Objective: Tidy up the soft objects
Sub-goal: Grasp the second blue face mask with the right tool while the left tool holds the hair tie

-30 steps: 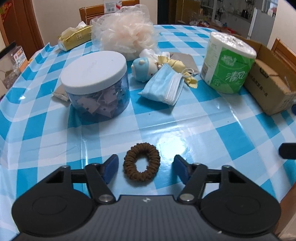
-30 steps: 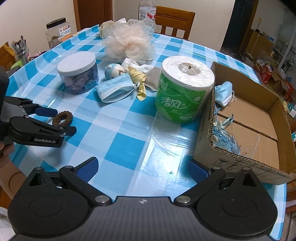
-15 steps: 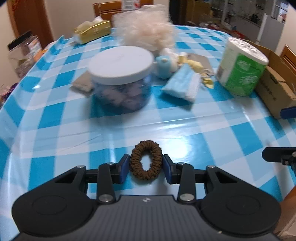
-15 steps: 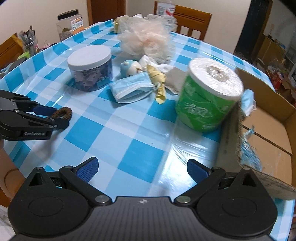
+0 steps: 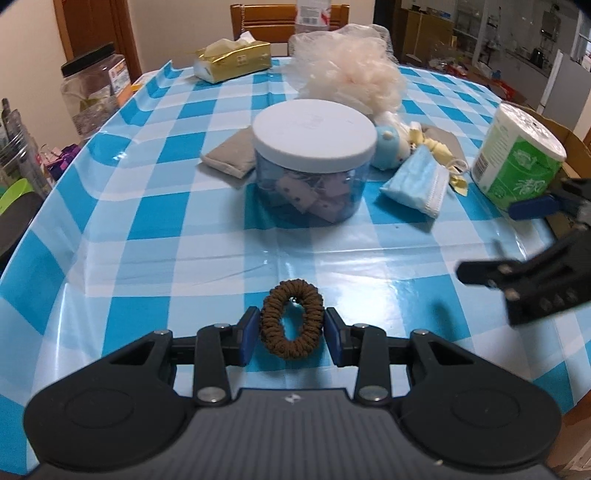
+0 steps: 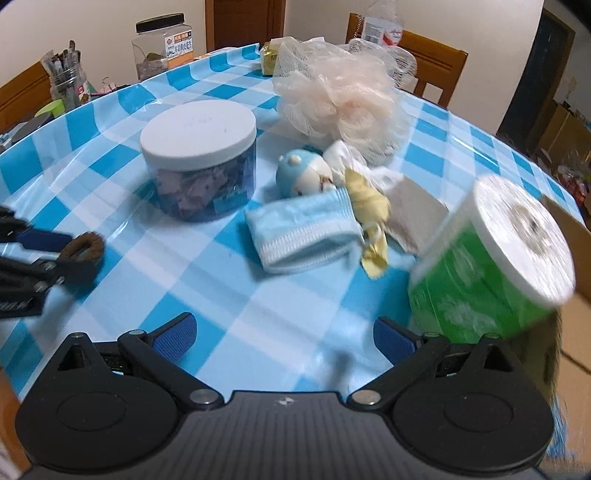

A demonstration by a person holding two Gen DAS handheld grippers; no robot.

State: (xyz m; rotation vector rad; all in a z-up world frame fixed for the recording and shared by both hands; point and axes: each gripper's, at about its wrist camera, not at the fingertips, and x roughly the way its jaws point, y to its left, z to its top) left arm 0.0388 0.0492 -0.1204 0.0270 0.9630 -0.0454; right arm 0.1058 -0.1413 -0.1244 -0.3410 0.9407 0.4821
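Nearest, low over the checked surface (image 5: 177, 236): left gripper (image 5: 291, 330), level and pointed toward the far side, blue fingers (image 5: 248, 330) drawn in narrow against both sides of a brown hair tie (image 5: 291, 318), squeezed into an upright oval. Hard to tell whether the tie rests on the cloth or sits just above it. Close to the near edge of the surface, with bare checked cloth beyond, up to the jar.

To the right, in the left wrist view, right gripper (image 5: 524, 243) side-on and blurred, near the toilet roll (image 5: 517, 162). From its own camera, right gripper (image 6: 282, 332) with fingers (image 6: 177, 330) spread wide, gripping nothing, over bare cloth; toilet roll (image 6: 491, 258) tilted and blurred just beside the right finger, cardboard box (image 6: 569, 236) at the far right edge behind it.

Mid-surface, left to right: grey pouch (image 5: 231, 157), white-lidded clear jar (image 5: 314, 162), blue plush toy (image 5: 388, 149), folded blue face mask (image 5: 417, 182), yellow cloth scrap (image 5: 443, 151). Mask overlapping the yellow scrap, toy just beside the jar.

Farther: pale mesh bath pouf (image 5: 351, 75), then a gold tissue pack (image 5: 232, 59) near the far edge. Off the left edge, a clear canister (image 5: 92, 96); past the far edge, a wooden chair (image 5: 266, 18).
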